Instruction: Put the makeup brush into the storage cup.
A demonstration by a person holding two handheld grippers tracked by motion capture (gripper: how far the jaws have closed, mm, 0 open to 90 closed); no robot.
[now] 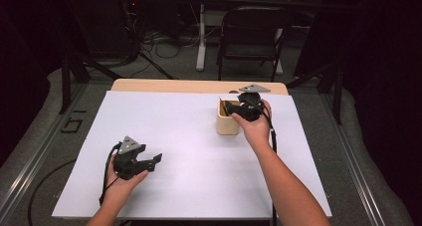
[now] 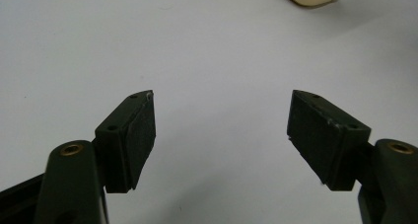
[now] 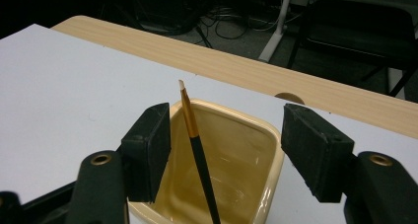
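Your right gripper (image 3: 226,152) stands wide over the cup (image 3: 256,135), gripping nothing; the brush (image 3: 197,150) leans in the cup between its jaws, clear of both pads. Your left gripper (image 2: 222,130) is spread wide and empty, well apart from the cup.

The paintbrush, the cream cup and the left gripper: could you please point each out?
paintbrush (image 3: 196,144): right gripper view, on its black handle.
cream cup (image 3: 270,177): right gripper view, on its right rim.
left gripper (image 2: 221,130): left gripper view, midway between its fingertips.
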